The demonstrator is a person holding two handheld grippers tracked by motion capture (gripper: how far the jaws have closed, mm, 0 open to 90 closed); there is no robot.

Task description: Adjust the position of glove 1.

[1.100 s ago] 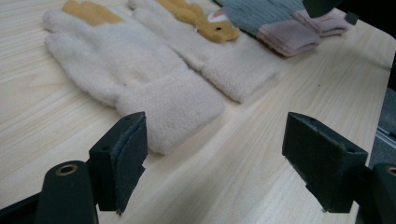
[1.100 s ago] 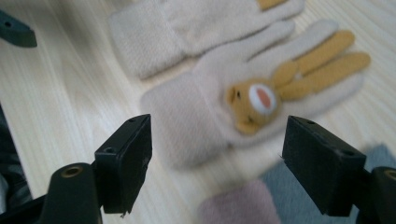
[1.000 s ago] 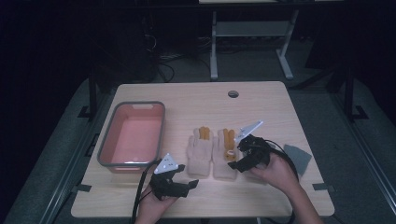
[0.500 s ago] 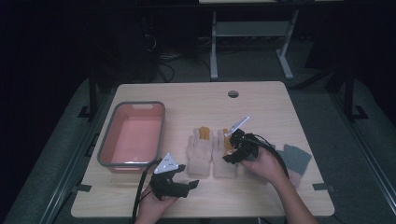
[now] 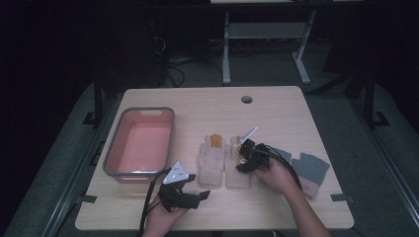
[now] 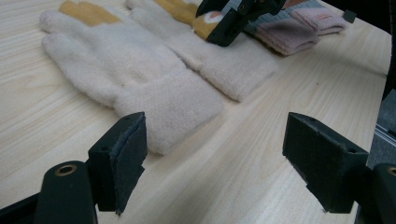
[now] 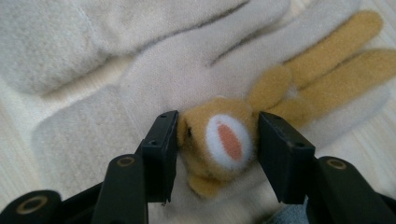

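Right gripper view — cream glove [image 7: 154, 70], tan bunny face.

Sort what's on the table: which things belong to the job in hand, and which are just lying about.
In the job:
right cream glove, with its bunny patch
right tongs, closing around the patch
left cream glove

Lying about:
pink tub
grey gloves
left tongs, open and idle

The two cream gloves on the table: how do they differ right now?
The right glove has the right gripper at its tan animal patch, jaws just closing around it; the left glove lies untouched, with the left gripper open near its cuff. Both lie flat side by side, cream with tan fingers.
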